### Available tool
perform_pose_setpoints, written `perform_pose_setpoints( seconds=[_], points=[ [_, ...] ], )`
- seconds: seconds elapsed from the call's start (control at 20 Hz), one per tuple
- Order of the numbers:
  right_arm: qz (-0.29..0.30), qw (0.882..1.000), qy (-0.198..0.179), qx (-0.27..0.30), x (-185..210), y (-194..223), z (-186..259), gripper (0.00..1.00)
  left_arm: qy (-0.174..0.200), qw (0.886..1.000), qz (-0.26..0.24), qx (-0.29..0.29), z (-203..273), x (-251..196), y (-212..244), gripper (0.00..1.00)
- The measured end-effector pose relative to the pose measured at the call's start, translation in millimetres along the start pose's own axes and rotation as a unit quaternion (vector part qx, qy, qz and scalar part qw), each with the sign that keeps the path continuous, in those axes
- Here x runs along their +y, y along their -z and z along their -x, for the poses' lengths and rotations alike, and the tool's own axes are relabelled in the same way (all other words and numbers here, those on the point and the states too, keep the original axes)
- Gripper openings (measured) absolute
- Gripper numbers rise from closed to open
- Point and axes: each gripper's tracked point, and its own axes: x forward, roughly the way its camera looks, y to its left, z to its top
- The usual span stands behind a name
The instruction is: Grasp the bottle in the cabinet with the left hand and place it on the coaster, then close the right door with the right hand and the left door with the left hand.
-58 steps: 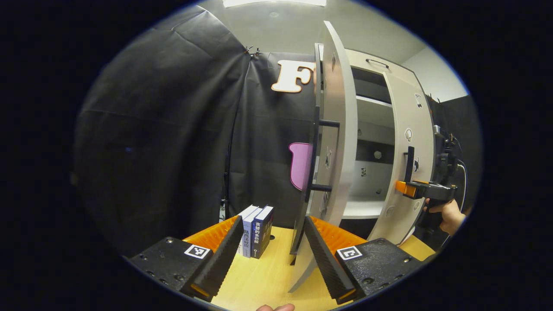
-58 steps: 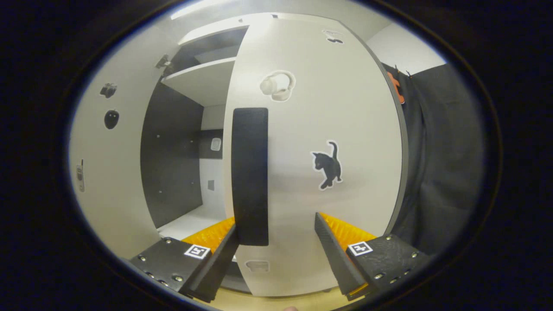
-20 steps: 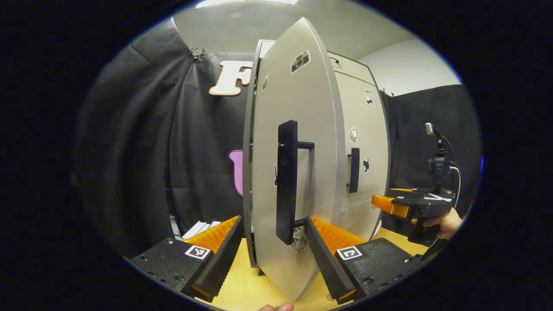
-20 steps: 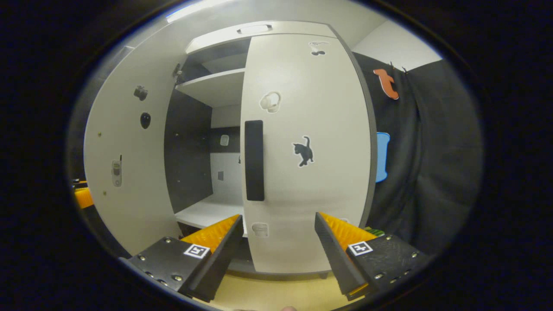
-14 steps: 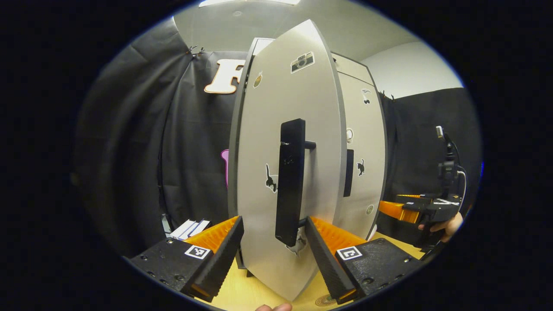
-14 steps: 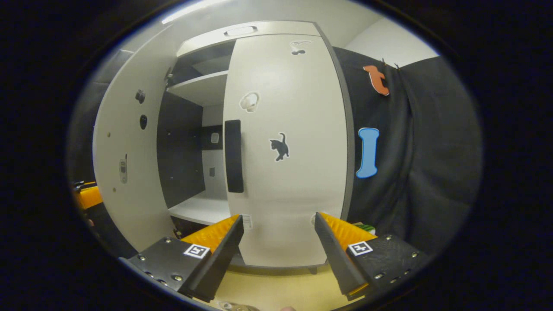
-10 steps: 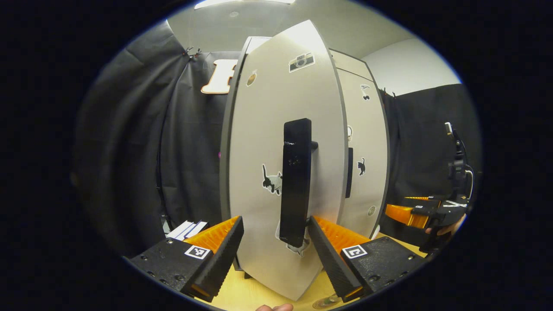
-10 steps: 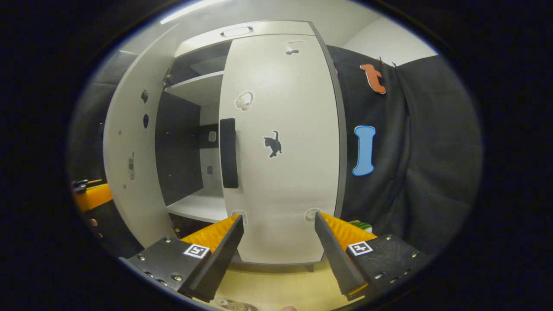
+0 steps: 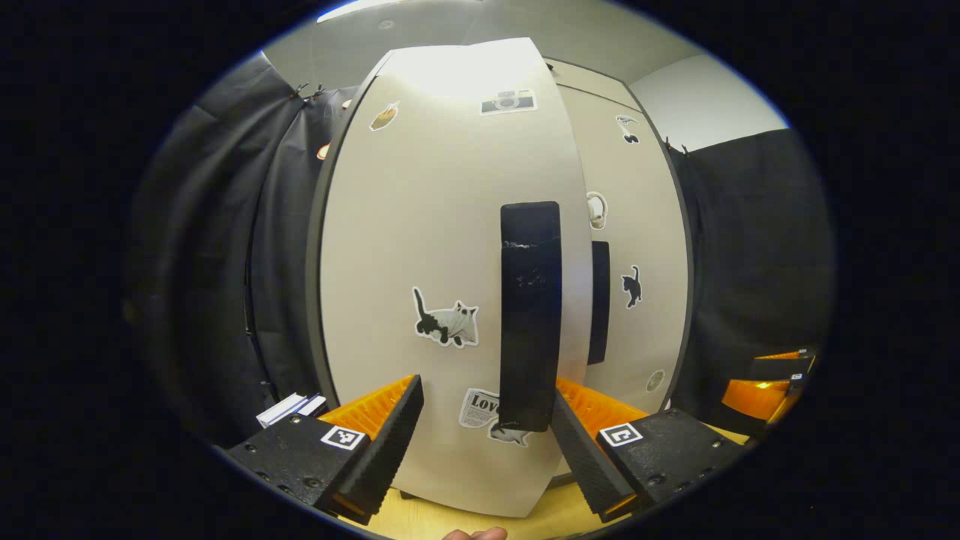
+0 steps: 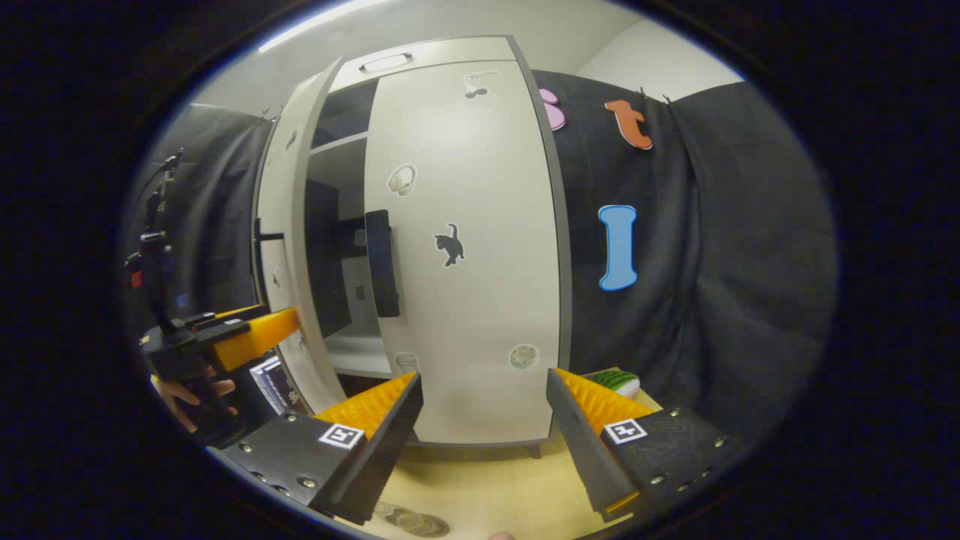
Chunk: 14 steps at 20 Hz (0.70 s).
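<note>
The left tool [image 9: 484, 420], fingers apart, pushes the left door [image 9: 420, 247], not yet shut. Push gently beside the handle [image 9: 530, 315]. The right tool [image 10: 484, 420] is apart too; the right door [image 10: 465, 247] looks shut.

The bench [image 10: 495, 487] is pale yellow wood with a smooth top, and it shows again as a narrow strip at the bottom of the left gripper view [image 9: 420, 521]. A few books [image 9: 289, 409] stand together at the bench's left end, with white and blue covers; the right gripper view catches them from the other side, too dim to tell more. At the bench's far right corner lies a small green and white thing [image 10: 619, 382], its kind unclear. Black cloth [image 10: 712, 285] hangs in folds behind the bench, held by small clips [image 9: 304, 90] at its top edge. Above the bench run a white wall [image 9: 697, 105] and a ceiling with a bright light strip [image 10: 315, 26].
</note>
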Motion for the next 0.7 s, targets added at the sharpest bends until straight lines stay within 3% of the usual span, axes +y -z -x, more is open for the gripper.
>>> perform_pose_setpoints(
  seconds=[0.2, 0.55, 0.7],
  points=[
    [-0.026, 1.000, -0.013, -0.004, 11.9, -10.9, 9.0, 1.00, -0.003, 1.000, 0.012, 0.000, -23.8, -6.2, 1.3, 0.99],
    [-0.021, 1.000, -0.008, 0.000, 9.1, -11.1, 18.7, 1.00, -0.022, 1.000, 0.010, 0.005, -57.0, -10.8, 5.5, 0.99],
    [-0.029, 0.999, -0.012, -0.006, 9.4, -15.6, 20.8, 1.00, -0.032, 0.999, -0.008, 0.002, -68.8, -10.6, 4.5, 0.99]
  ],
)
